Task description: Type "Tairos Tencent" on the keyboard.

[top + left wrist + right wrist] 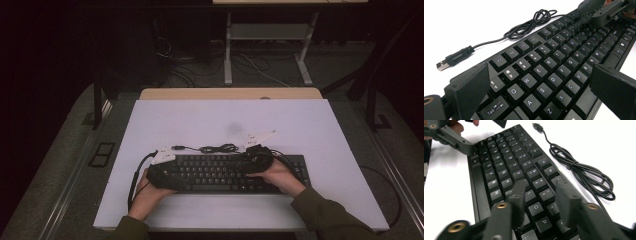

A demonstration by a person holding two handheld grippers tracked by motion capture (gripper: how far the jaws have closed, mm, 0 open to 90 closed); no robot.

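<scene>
Right now both claws sit over a black full-size plastic keyboard (pixel 230 172), which lies flat on the white bench (pixel 230 117) at about 6 o'clock of the bench top, near the person's edge. Keyboard long axis runs 9 to 3 o'clock in the high view. Left claw (pixel 160 172) is at the keyboard's 9 o'clock end; in the left gripper view its jaws stand wide, straddling the Tab–Q–A block without pressing anything. Right claw (pixel 257 160) is right of centre, toward the 3 o'clock end; in the right gripper view its jaws are partly spread, hovering just above the O/P keys, nothing held between them. Thin black USB cable (pixel 215 148) lies loosely coiled on the bench just beyond the keyboard's far edge, at 12 o'clock from it, with its plug (pixel 442 65) free toward the left claw's side.

Key relation: the keyboard lies directly under both claws, one near each end of the long axis, so a two-handed grab or shift looks likely. Left claw is nearer the plug, right claw nearer the coil.
</scene>
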